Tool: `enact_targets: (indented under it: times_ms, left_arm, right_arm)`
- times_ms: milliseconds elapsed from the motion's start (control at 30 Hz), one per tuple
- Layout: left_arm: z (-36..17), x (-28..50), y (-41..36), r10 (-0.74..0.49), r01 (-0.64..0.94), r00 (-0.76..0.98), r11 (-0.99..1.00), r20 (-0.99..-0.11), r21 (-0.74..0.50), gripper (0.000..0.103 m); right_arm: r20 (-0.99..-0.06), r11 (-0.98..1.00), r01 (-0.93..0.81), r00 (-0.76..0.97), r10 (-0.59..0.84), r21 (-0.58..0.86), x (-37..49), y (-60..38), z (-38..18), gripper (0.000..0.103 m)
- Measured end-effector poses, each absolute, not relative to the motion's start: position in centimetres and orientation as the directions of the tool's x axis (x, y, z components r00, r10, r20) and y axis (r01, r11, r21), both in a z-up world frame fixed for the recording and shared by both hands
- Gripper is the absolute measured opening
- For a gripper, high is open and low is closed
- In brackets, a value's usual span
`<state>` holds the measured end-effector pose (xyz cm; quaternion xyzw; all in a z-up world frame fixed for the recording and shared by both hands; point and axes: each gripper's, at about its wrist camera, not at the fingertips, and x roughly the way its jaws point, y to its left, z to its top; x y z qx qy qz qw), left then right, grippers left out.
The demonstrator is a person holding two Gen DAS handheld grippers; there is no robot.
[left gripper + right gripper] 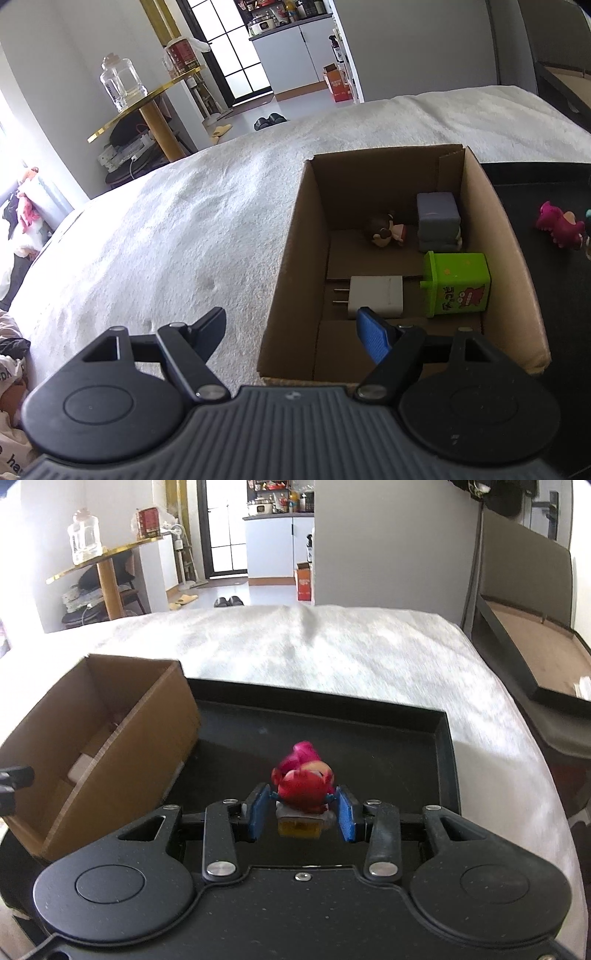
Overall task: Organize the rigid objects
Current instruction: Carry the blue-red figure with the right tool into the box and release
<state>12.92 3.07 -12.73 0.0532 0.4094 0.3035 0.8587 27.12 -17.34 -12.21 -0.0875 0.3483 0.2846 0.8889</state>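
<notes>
An open cardboard box (295, 236) (122, 746) stands on the bed. In the left wrist view it holds a white charger (376, 297), a green toy bin (458, 284), a grey block (439, 219) and a small brown-haired figurine (386, 230). My left gripper (291, 332) is open and empty over the box's near left wall. A pink-red figurine (304, 784) (559, 223) stands in a black tray (445, 738). My right gripper (301, 810) is open, with its blue pads either side of the figurine's base and a small gap on each side.
The box and tray sit on a white fluffy blanket (332, 650). A dark wooden bed frame (535, 657) lies to the right. A gold side table (147, 99) with a glass jar (122, 83) stands beyond the bed at left.
</notes>
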Motion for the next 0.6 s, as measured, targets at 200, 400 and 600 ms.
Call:
enact_targets:
  times_ms: [200, 400, 600]
  left_arm:
    - [-12.5, 12.4, 3.6, 0.557, -0.491, 0.500, 0.813, -0.663, 0.313, 0.076]
    - [-12.3, 11.8, 4.0, 0.549, -0.497, 0.529, 0.819, -0.647, 0.288, 0.075]
    - [-12.4, 11.4, 4.6, 0.526, -0.495, 0.551, 0.831, -0.648, 0.253, 0.065]
  right_arm:
    - [-0.634, 0.796, -0.604, 0.602, 0.485, 0.036, 26.5, -15.4, -9.9, 0.039]
    - [-0.603, 0.762, -0.648, 0.598, 0.528, 0.025, 25.6, -12.9, -8.0, 0.039]
    - [-0.581, 0.716, -0.698, 0.577, 0.574, 0.015, 24.5, -10.1, -6.5, 0.039]
